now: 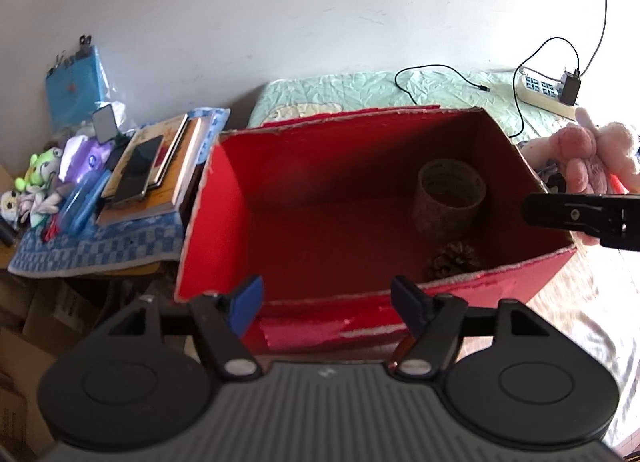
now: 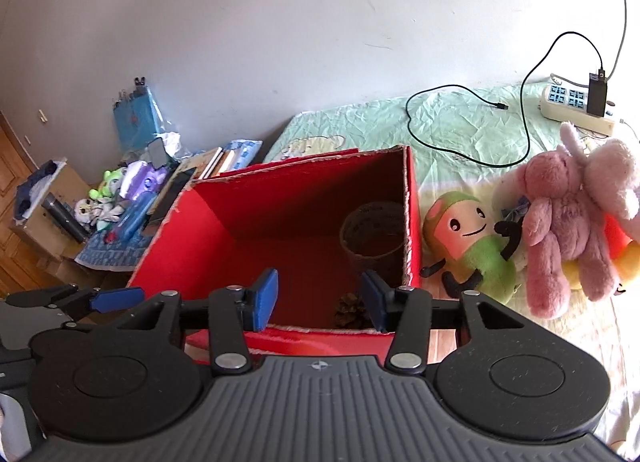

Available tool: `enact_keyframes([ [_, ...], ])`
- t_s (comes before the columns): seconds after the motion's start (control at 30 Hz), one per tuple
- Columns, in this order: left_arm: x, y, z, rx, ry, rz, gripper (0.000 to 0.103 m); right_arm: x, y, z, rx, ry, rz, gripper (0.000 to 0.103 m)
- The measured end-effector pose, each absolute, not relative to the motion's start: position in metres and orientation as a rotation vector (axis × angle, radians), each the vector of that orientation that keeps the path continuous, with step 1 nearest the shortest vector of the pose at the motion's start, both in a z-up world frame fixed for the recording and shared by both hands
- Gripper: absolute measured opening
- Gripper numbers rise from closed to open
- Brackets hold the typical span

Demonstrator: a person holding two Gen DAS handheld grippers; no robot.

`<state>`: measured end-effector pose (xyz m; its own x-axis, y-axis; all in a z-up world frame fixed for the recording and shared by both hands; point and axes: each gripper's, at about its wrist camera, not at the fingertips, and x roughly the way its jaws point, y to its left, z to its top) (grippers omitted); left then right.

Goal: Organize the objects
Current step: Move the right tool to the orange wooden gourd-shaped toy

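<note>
Left wrist view shows the left claw [image 1: 326, 304] released, its blue pads spread with nothing between them, poised over the near rim of an open red cardboard box [image 1: 288, 166] that sits on the bed [image 1: 360, 86]. Inside the box, toward its right wall, a roll of clear tape [image 1: 450, 196] stands on its side and a pine cone [image 1: 454, 260] lies just in front of it, near the front wall. The right claw [image 2: 318, 298] is released too, empty, hanging over the same front rim. Right of the box, on the bed's green sheet, a smiling green and pink plush [image 2: 468, 238] lies against a pink plush rabbit [image 2: 560, 230]. Farther back lie a power strip [image 2: 576, 106] with a charger and a loose black cable [image 2: 444, 118]. Left of the box, stacked books [image 1: 160, 170] and small toys [image 1: 38, 182] crowd a blue checked cloth [image 1: 100, 246].
</note>
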<state>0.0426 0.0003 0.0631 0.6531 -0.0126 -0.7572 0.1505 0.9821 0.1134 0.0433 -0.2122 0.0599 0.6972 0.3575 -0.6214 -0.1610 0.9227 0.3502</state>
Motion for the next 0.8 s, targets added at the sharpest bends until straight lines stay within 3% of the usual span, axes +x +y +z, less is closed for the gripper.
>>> enact_keyframes([
  [0.27,0.025,-0.004,0.063,0.196,0.863,-0.05,0.076,0.021,-0.209,0.055,0.302,0.732,0.331,0.05],
  [0.43,0.015,-0.006,0.058,0.201,0.885,-0.042,0.081,0.004,-0.208,0.048,0.344,0.706,0.304,0.056],
  [0.8,0.0,-0.01,0.038,0.212,0.95,-0.032,0.086,-0.016,-0.214,0.019,0.41,0.784,0.16,0.056],
])
